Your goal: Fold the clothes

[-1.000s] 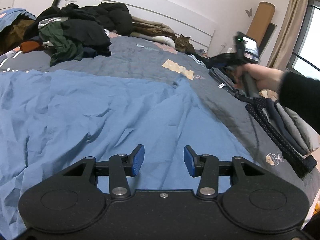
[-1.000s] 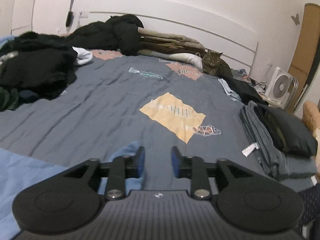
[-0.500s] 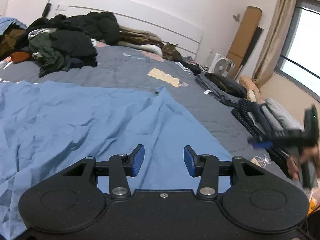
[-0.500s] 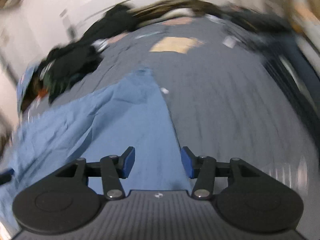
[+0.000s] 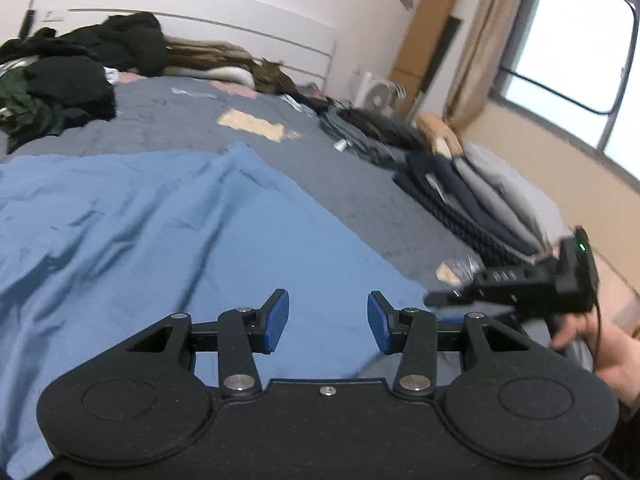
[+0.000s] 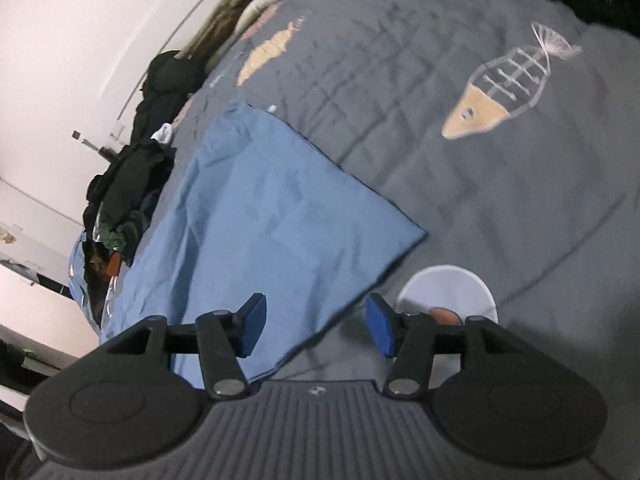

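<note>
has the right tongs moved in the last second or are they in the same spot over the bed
Yes. In the left wrist view the right tongs have dropped from level with the headboard to the blue cloth's near corner, jaws just opening, nothing between them.

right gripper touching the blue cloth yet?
Apart. The right wrist view shows the right gripper open, its fingers hovering over the blue cloth's near edge with nothing pinched between them.
</note>
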`<state>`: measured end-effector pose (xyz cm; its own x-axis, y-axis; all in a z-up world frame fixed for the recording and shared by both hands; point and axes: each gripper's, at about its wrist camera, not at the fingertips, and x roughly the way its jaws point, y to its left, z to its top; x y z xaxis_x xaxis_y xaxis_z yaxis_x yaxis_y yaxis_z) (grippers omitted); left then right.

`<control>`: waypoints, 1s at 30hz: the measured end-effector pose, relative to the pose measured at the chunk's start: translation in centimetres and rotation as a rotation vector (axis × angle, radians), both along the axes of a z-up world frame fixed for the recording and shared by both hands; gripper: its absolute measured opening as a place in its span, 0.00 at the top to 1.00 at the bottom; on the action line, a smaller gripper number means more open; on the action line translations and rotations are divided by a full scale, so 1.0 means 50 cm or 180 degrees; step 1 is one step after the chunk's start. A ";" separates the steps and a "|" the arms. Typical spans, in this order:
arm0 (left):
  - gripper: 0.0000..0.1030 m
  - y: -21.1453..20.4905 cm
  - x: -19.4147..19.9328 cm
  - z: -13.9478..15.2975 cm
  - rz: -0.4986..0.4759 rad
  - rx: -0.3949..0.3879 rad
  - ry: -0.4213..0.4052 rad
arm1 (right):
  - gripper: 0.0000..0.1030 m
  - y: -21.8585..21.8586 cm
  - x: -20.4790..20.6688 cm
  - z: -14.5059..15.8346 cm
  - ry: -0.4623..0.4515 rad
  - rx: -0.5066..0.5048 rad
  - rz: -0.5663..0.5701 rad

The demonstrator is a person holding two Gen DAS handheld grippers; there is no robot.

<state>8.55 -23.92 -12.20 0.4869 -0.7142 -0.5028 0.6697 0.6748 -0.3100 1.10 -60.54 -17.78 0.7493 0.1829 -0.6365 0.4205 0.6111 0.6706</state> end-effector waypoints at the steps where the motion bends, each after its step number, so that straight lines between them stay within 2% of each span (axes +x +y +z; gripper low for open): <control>1: 0.58 -0.002 -0.002 -0.004 -0.0008 0.0016 0.0000 | 0.47 -0.003 0.000 -0.007 0.0012 0.0003 -0.0043; 6: 0.58 0.000 0.003 -0.010 0.0053 0.0005 0.0012 | 0.46 -0.019 0.011 -0.042 -0.0018 0.0188 -0.0247; 13: 0.58 0.000 0.011 -0.013 0.0062 0.0023 0.0031 | 0.46 -0.027 0.033 -0.061 -0.0211 0.0109 -0.0369; 15: 0.58 0.000 0.012 -0.012 0.0060 0.0023 0.0024 | 0.54 -0.033 0.032 -0.062 -0.0228 0.0092 -0.0429; 17: 0.58 0.002 0.012 -0.013 0.0074 0.0027 0.0027 | 0.94 -0.039 0.026 -0.061 -0.0241 0.0094 -0.0509; 20: 0.58 0.005 0.016 -0.015 0.0113 0.0038 0.0035 | 0.99 -0.054 0.002 -0.043 -0.0367 0.0137 -0.0689; 24: 0.58 0.012 0.019 -0.010 0.0163 0.0016 0.0030 | 0.99 -0.067 -0.043 -0.002 -0.0610 0.0150 -0.0875; 30: 0.58 0.028 0.006 0.007 0.0142 -0.0007 -0.0014 | 0.99 -0.076 -0.127 0.062 -0.0590 -0.0062 -0.1097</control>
<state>8.85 -22.52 -11.85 0.5204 -0.6930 -0.4990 0.6404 0.7032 -0.3088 -5.25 -64.32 -14.69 0.8673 -0.1105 -0.4854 0.4762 0.4686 0.7441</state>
